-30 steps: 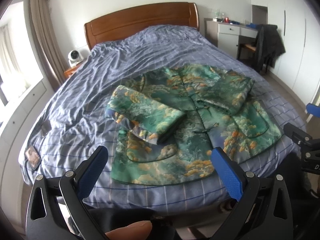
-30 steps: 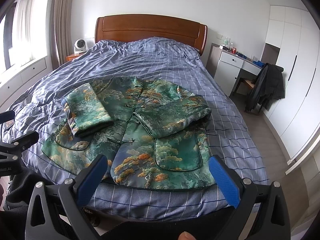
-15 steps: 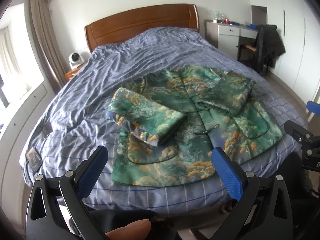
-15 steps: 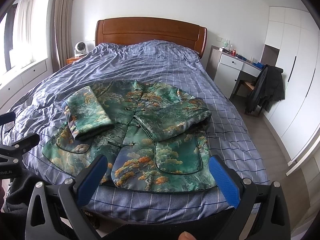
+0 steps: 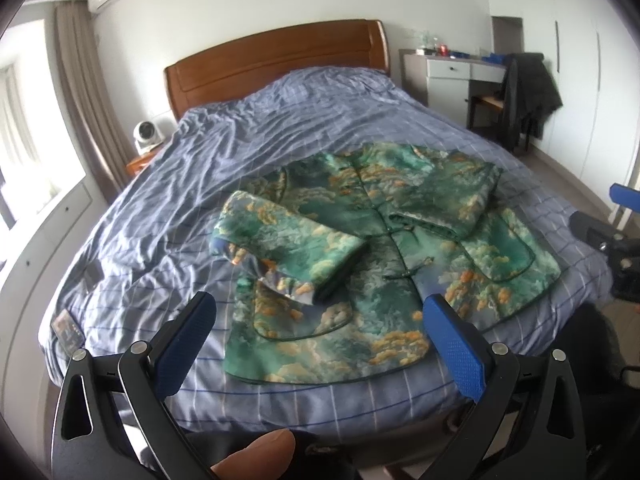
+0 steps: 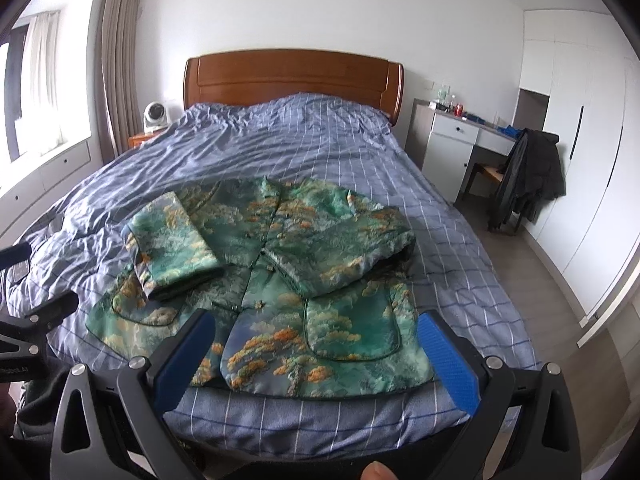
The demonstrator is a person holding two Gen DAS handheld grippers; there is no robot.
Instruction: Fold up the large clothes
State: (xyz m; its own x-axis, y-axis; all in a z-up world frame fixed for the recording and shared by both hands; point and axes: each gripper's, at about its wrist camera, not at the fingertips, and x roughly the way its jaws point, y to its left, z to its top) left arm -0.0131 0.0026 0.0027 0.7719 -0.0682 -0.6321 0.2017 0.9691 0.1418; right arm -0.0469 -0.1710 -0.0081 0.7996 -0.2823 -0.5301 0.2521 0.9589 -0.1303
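- The jacket point(image 5: 384, 280) is spread on the bed point(image 5: 168, 216), sleeves folded in.
- Judged padded, soft, slippery; the near hem corners are best gripped.
- Both grippers' jaws are held wide open, empty.

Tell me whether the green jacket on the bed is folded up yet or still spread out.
Partly folded. Both sleeves lie folded in across the front of the green patterned jacket, but its body is still spread flat on the blue checked duvet.
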